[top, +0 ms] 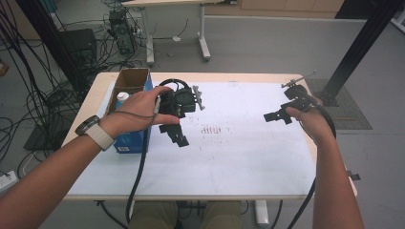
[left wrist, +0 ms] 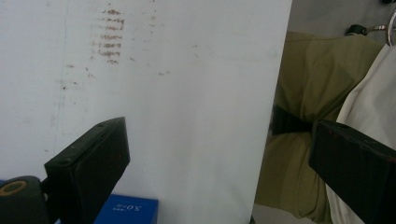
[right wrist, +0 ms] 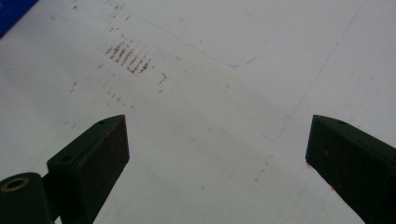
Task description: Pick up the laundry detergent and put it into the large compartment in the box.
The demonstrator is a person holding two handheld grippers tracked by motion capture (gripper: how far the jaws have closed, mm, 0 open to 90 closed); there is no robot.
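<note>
The left gripper (top: 175, 136) and right gripper (top: 274, 116) are black, each with 2 blocky jaws faintly flecked red and a brass-ringed hole at the jaw base. A black cable (top: 138, 171) trails behind each. The left wrist wears a watch (top: 95, 132) on a pale band; the trousers (left wrist: 299, 93) look olive.

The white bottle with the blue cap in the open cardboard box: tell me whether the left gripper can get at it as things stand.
Probably yes. The left gripper hangs open just right of the open cardboard box, whose top is open, and the white bottle with the blue cap stands uncovered inside; only the box wall lies between.
</note>
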